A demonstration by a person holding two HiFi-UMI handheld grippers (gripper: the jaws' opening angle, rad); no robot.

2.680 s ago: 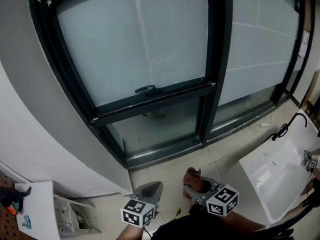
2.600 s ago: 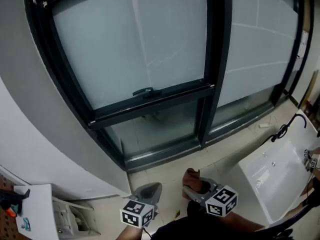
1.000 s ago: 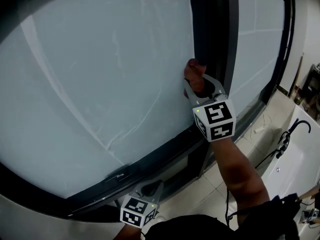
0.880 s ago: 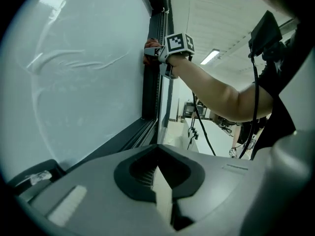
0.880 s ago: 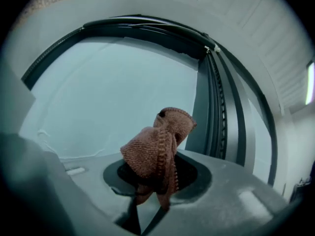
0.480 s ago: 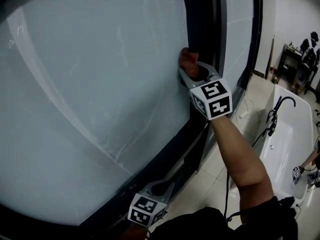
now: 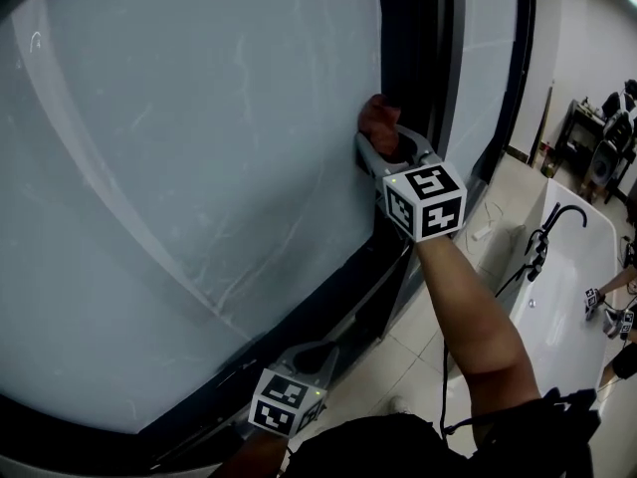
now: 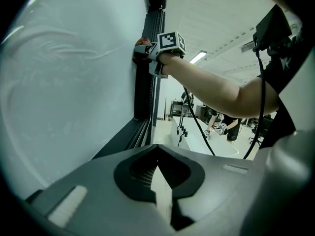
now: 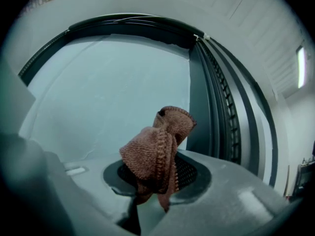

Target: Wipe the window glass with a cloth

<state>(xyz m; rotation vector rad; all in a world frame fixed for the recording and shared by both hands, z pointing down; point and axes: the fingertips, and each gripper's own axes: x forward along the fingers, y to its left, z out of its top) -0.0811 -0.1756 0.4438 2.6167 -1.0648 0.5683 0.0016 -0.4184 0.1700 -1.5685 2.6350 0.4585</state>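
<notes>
Filling most of the head view, the pale window glass (image 7: 179,147) shows faint streaks. Low down, the left gripper (image 7: 317,352) hangs near the lower frame, jaws closed together on nothing. Higher and rightward, the right gripper (image 7: 381,139) is clenched on a brown knitted cloth (image 7: 376,118), held against the glass's right edge beside the dark frame (image 7: 406,48). Each gripper's cube carries black-and-white square markers. A white bathtub (image 7: 572,277) stands far right.

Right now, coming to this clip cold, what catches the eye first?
The big frosted window glass fills most of the head view. At its right edge, beside the dark frame, the right gripper holds a brown cloth up against the pane. The left gripper hangs low, shut and empty.
</notes>
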